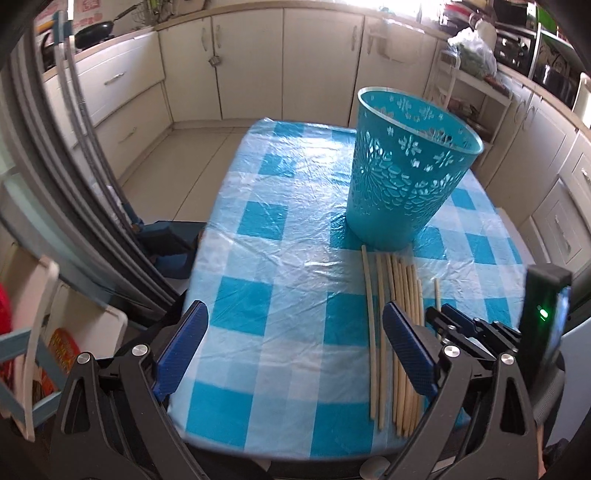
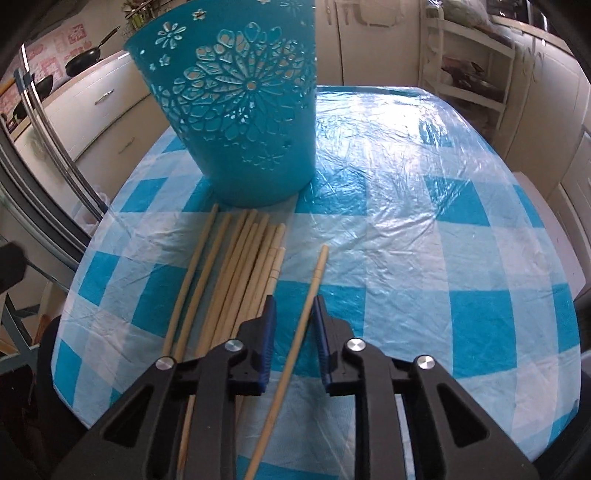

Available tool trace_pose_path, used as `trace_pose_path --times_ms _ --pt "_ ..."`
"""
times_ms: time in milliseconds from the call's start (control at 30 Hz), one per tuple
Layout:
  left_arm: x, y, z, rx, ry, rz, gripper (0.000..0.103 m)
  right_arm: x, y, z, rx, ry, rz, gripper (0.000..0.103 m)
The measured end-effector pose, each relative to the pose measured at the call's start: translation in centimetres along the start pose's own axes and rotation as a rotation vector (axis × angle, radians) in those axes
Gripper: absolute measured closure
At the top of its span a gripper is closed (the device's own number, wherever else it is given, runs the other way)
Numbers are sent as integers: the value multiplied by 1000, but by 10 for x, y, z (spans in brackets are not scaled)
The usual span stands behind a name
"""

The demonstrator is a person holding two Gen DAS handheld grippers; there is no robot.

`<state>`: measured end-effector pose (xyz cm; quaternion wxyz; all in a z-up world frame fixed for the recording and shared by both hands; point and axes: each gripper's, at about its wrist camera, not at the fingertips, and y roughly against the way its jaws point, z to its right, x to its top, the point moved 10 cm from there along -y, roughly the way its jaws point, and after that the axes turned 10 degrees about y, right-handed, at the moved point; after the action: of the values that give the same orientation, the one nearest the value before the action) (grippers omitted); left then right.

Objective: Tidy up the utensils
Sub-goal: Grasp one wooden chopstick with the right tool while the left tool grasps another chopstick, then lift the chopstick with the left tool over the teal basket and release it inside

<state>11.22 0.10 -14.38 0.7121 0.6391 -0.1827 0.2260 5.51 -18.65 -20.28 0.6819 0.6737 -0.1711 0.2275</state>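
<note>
A teal perforated basket stands upright on the blue-and-white checked tablecloth. Just in front of it lie several pale wooden chopsticks side by side. One single chopstick lies apart to their right. My right gripper straddles this chopstick low over the cloth, its blue pads narrowly apart with a gap on each side. My left gripper hangs wide open and empty over the cloth, left of the bundle.
The table's near edge and left edge drop off close to the grippers. White kitchen cabinets ring the room, with an open shelf unit at the back right. A dark pan sits on the counter. A fridge door stands at the left.
</note>
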Motion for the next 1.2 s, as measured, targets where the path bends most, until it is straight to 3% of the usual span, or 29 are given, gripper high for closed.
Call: trace_pose_path --times_ms 133,267,433,533,767,833,933,1000,1067,1200 --pt "-1 -36 18 -22 -39 -63 12 4 -1 8 23 60 3 98" --pt "-7 -77 36 -26 -66 -136 12 10 -3 25 27 101 -6 98" --pt "-4 -104 43 6 -77 -141 14 15 -7 37 57 64 1 98" --pt "-5 -118 45 25 -79 -165 26 11 -9 29 85 41 20 98" --pt "-4 -115 51 50 -100 -155 30 13 -8 25 121 8 40 98" --pt "-6 -110 56 35 -104 -155 37 13 -7 26 127 7 40 98" --pt "-10 -104 64 14 -131 -147 62 13 -7 25 126 10 41 98" --pt "-13 -101 73 -12 -158 -155 89 12 -7 26 123 12 44 98" --pt "-13 -101 78 -28 -180 -168 97 12 -7 27 120 13 48 97" --pt "-13 -93 75 -97 -158 -194 98 10 -7 29 126 6 60 97"
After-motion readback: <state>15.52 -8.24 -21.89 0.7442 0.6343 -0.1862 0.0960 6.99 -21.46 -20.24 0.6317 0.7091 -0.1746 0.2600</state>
